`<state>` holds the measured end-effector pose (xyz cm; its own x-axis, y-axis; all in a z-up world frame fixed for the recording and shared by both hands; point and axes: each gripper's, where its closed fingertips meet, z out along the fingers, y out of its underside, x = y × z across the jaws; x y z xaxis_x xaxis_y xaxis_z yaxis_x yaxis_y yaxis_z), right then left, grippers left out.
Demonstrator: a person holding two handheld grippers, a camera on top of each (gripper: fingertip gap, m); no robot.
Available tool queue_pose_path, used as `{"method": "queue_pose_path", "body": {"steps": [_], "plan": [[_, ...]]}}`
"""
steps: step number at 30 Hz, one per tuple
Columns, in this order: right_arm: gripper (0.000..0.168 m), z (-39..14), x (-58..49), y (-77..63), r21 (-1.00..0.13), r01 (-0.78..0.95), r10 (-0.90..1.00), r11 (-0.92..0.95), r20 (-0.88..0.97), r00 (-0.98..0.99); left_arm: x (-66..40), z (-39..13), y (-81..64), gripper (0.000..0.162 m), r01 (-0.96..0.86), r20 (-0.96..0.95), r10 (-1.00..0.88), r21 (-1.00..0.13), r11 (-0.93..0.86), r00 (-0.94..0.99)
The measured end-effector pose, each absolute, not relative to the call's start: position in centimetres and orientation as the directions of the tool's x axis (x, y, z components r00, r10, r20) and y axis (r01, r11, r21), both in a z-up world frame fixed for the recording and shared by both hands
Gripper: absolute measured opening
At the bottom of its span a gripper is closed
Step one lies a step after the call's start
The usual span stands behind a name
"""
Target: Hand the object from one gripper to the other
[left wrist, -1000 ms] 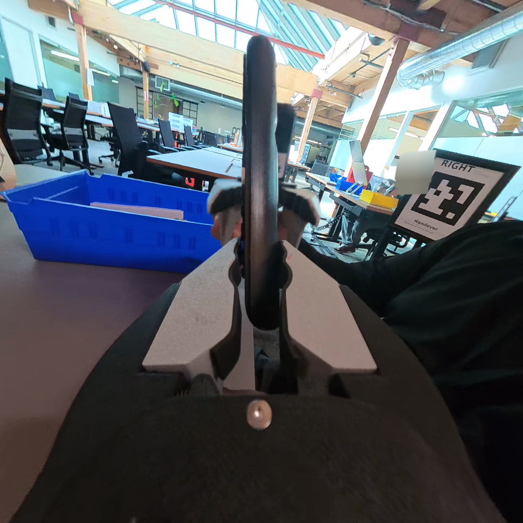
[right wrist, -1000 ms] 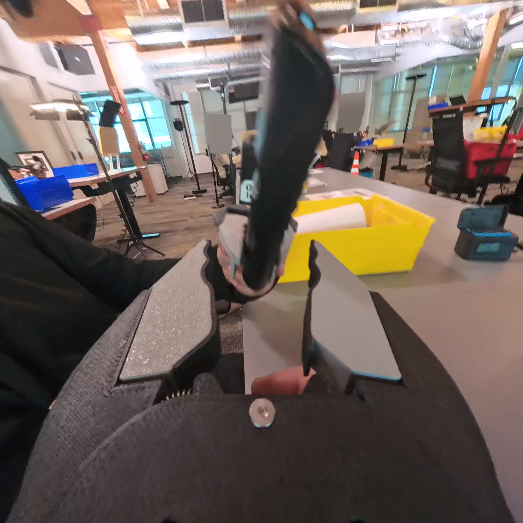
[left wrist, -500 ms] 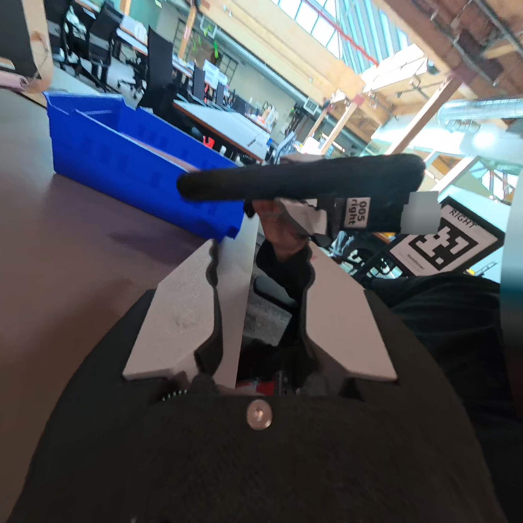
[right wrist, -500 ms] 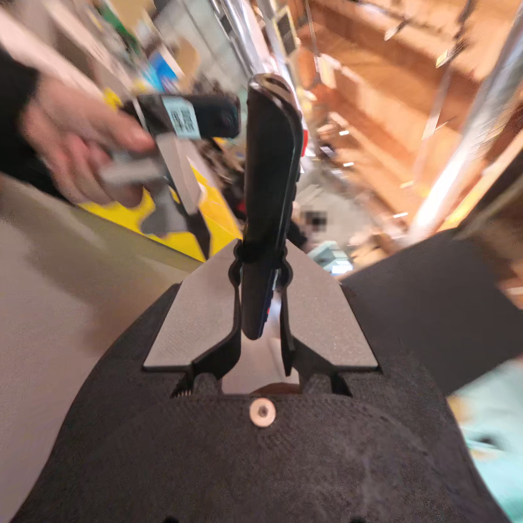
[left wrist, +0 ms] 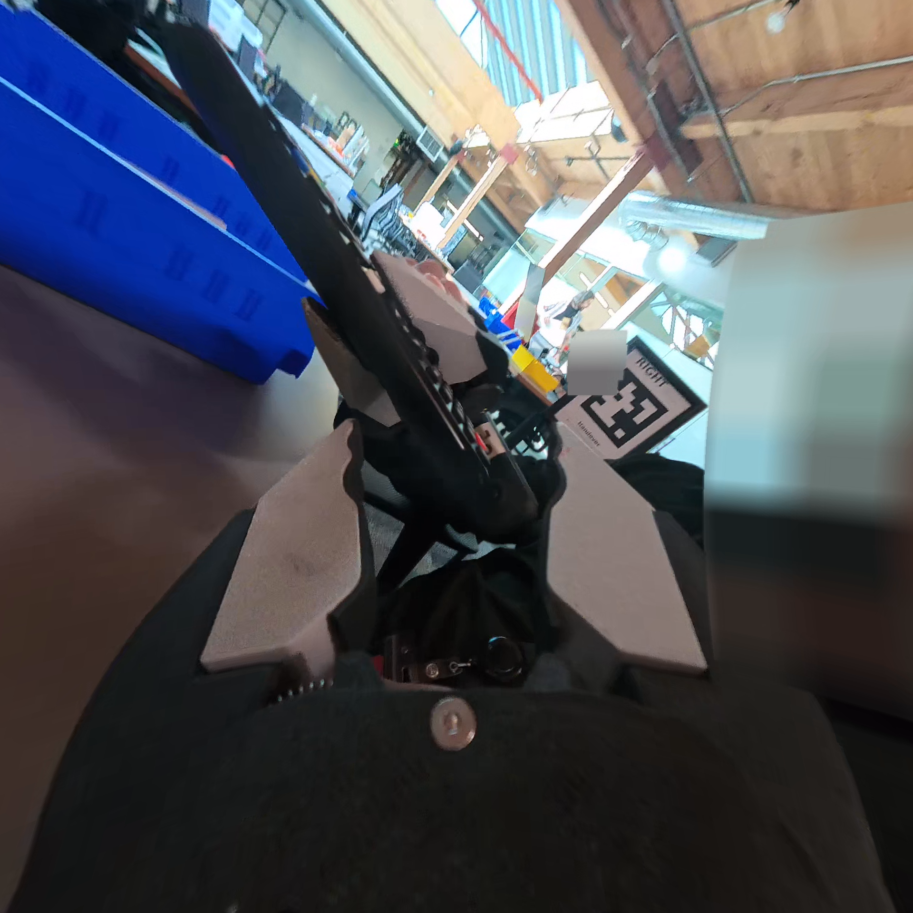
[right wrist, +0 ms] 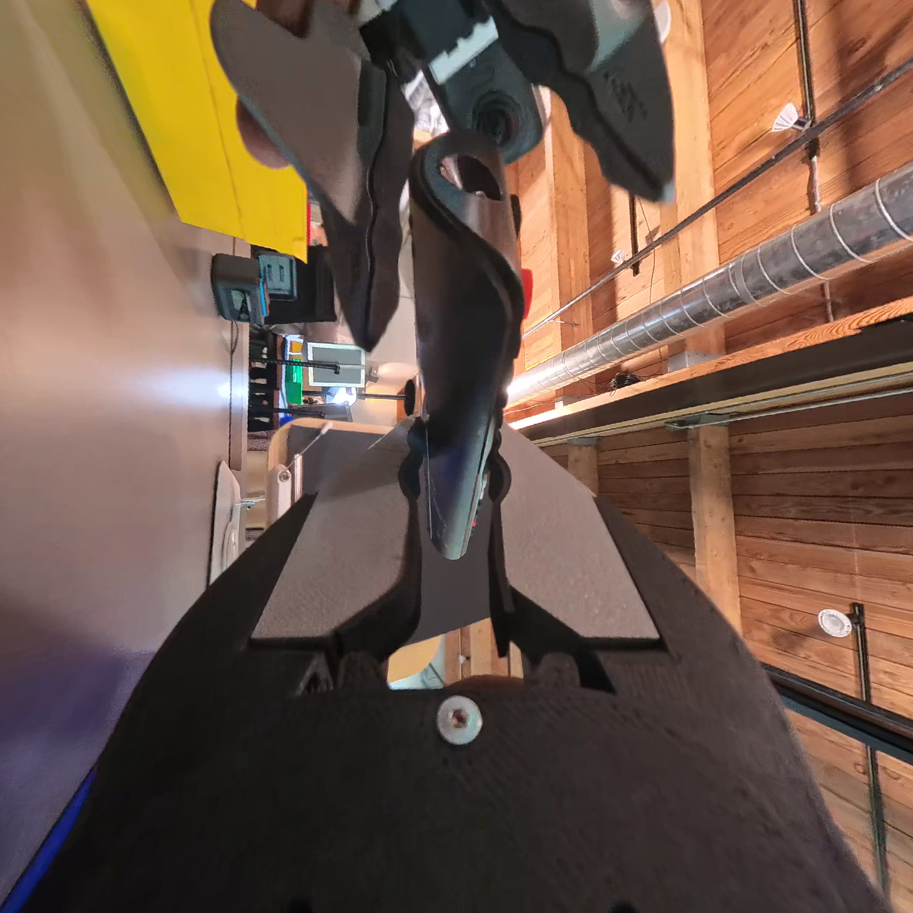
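Note:
The object is a long black remote control point(right wrist: 464, 306) with buttons on one side. My right gripper point(right wrist: 454, 444) is shut on one end of it and holds it in the air above the table. The right wrist view is rolled onto its side. My left gripper point(left wrist: 459, 439) is open, and the remote's point(left wrist: 346, 276) other end lies between its spread fingers without being clamped. In the left wrist view the right gripper's fingers point(left wrist: 435, 321) pinch the remote farther up. In the right wrist view the left gripper point(right wrist: 509, 257) shows at the top, jaws apart around the remote's tip.
A blue bin point(left wrist: 123, 222) stands on the grey table point(left wrist: 99, 469) to my left. A yellow bin point(right wrist: 197, 99) and a small dark teal box point(right wrist: 242, 291) are on the table on the right side. A black-and-white marker board point(left wrist: 637, 405) stands behind. One gripper's finger ends stand about 5 cm off the other's.
The remote went from my left gripper to my right, which closed on it. The left opened. The right gripper has since rolled sideways and brought the remote's free end between the left's open fingers.

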<state>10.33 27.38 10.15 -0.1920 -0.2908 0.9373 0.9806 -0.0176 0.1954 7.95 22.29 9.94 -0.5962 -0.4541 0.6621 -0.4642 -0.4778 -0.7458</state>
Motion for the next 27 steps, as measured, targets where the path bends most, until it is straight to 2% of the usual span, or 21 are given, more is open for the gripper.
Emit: {"method": "queue_pose_path", "body": {"steps": [2, 4, 6, 9, 13, 16, 18, 21, 24, 27], "plan": [[0.022, 9.4, 9.8, 27.7, 0.217, 0.976, -0.273, -0.012, 0.938, -0.212, 8.6, 8.9, 21.5, 0.062, -0.481, 0.661, -0.465, -0.75, -0.455, -0.589], [0.022, 8.3, 9.1, 28.4, 0.229, 0.973, -0.243, 0.002, 0.944, -0.222, 9.3, 7.7, 21.1, 0.036, -0.49, 0.655, -0.487, -0.756, -0.434, -0.578], [0.023, 7.6, 9.1, 28.7, 0.24, 0.971, -0.229, -0.011, 0.944, -0.236, 9.9, 6.4, 21.3, 0.028, -0.496, 0.643, -0.529, -0.765, -0.411, -0.553], [0.026, 7.2, 9.4, 28.8, 0.262, 0.965, -0.233, 0.011, 0.939, -0.252, 10.4, 5.8, 22.0, 0.027, -0.473, 0.604, -0.598, -0.793, -0.385, -0.526], [0.027, 7.5, 11.7, 28.0, 0.06, 0.998, -0.147, 0.017, 0.987, -0.056, 11.0, 6.2, 25.3, 0.026, -0.375, 0.462, -0.786, -0.871, -0.317, -0.41], [0.036, 7.7, 13.5, 27.6, -0.112, 0.994, -0.062, 0.007, 0.992, 0.112, 10.9, 5.3, 29.5, 0.026, -0.371, 0.103, -0.978, -0.928, -0.029, -0.182], [0.045, 7.6, 13.7, 27.2, -0.211, 0.977, 0.015, 0.009, 0.977, 0.211, 10.2, 5.0, 31.6, 0.025, -0.435, -0.184, -0.981, -0.879, 0.194, -0.065], [0.056, 8.8, 12.6, 26.3, -0.288, 0.957, 0.053, 0.044, 0.957, 0.286, 9.0, 5.8, 32.5, 0.025, -0.512, -0.465, -0.885, -0.758, 0.405, -0.011], [0.063, 9.7, 11.3, 25.5, -0.265, 0.964, 0.08, 0.035, 0.962, 0.262, 7.9, 5.4, 32.6, 0.026, -0.602, -0.667, -0.741, -0.562, 0.567, -0.075], [0.064, 9.1, 10.1, 25.2, -0.187, 0.982, 0.114, 0.015, 0.976, 0.184, 7.6, 3.8, 32.5, 0.026, -0.646, -0.802, -0.567, -0.333, 0.687, -0.19]]}}
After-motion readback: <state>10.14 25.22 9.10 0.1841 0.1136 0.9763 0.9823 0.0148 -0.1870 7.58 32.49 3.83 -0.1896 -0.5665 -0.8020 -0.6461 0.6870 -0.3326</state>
